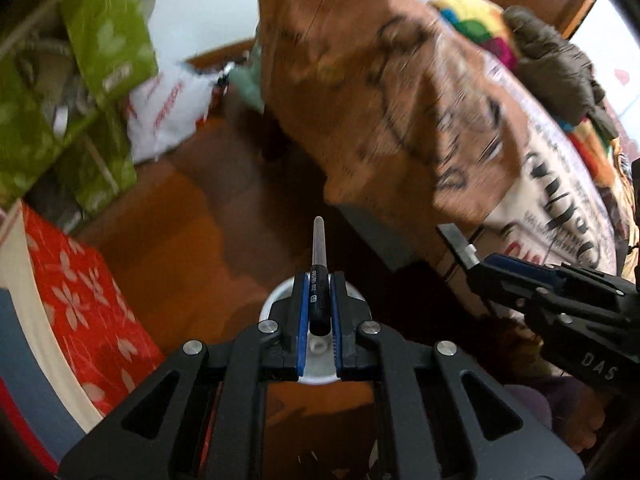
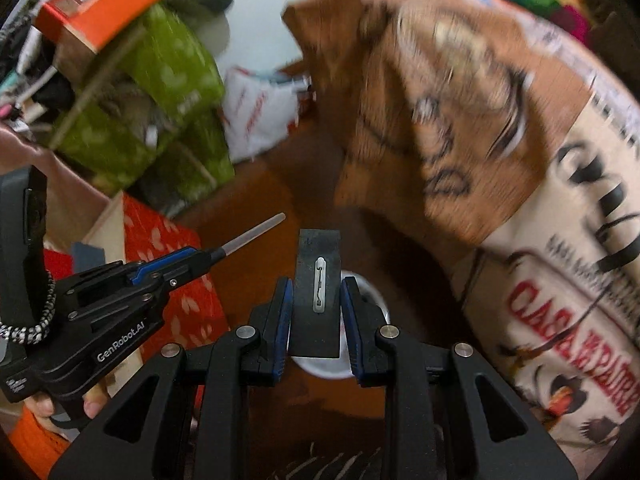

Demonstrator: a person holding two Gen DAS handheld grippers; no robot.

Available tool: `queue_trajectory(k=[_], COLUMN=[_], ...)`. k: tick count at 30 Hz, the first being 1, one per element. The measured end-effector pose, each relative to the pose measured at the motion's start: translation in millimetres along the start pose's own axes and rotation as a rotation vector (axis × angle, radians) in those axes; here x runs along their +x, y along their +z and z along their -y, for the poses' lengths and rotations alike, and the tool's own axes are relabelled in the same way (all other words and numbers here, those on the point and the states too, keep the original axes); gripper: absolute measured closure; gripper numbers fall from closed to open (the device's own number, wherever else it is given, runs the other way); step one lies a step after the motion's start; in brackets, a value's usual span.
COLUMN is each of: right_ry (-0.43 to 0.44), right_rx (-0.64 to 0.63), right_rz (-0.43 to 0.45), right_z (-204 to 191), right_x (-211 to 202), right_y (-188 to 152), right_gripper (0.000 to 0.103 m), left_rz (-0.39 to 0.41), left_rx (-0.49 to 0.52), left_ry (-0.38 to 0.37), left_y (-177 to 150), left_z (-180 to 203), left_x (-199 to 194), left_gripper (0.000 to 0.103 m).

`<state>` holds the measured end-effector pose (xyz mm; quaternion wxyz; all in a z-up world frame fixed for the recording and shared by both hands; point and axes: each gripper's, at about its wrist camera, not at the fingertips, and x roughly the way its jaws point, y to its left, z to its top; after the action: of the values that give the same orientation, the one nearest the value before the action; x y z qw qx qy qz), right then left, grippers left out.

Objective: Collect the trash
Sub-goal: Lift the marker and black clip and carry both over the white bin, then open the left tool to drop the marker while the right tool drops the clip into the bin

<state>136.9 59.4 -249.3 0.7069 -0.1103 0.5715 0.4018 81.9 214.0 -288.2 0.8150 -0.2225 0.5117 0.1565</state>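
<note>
My left gripper (image 1: 319,280) is shut on a thin black pen-like stick with a grey tip (image 1: 318,264) that points forward; it also shows in the right wrist view (image 2: 224,254). My right gripper (image 2: 316,284) is shut on a flat black strip with a metal clip (image 2: 318,288); it shows at the right of the left wrist view (image 1: 476,264). Both hang over a white round container (image 1: 320,368) on the wooden floor (image 1: 168,220), also in the right wrist view (image 2: 372,300).
A large brown printed paper bag (image 1: 380,92) stands ahead on the right, beside a cream printed bag (image 2: 580,280). Green fabric boxes (image 1: 104,40) on a rack are at the left. A red flowered box (image 1: 80,300) lies low left. A white plastic bag (image 1: 168,108) lies behind.
</note>
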Motion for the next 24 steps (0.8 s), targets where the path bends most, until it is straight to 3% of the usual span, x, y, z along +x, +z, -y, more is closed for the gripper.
queue_trajectory(k=[5, 15, 18, 24], right_ry=[0.003, 0.069, 0.057, 0.039], right_rx=[0.032, 0.081, 0.082, 0.035], right_rz=[-0.113, -0.215, -0.213, -0.186], right_z=[8, 15, 15, 9], right_x=[38, 59, 58, 38], right_y=[-7, -5, -6, -6], right_gripper=[0.080, 0.075, 0.069, 0.069], left_rz=[-0.096, -0.203, -0.218, -0.214], left_rx=[-0.021, -0.038, -0.038, -0.011], left_ry=[0.004, -0.034, -0.053, -0.042], left_y=[-13, -22, -22, -17], left_z=[-6, -8, -6, 3], left_x=[35, 67, 70, 62], left_gripper=[0.094, 0.094, 0.094, 0.093])
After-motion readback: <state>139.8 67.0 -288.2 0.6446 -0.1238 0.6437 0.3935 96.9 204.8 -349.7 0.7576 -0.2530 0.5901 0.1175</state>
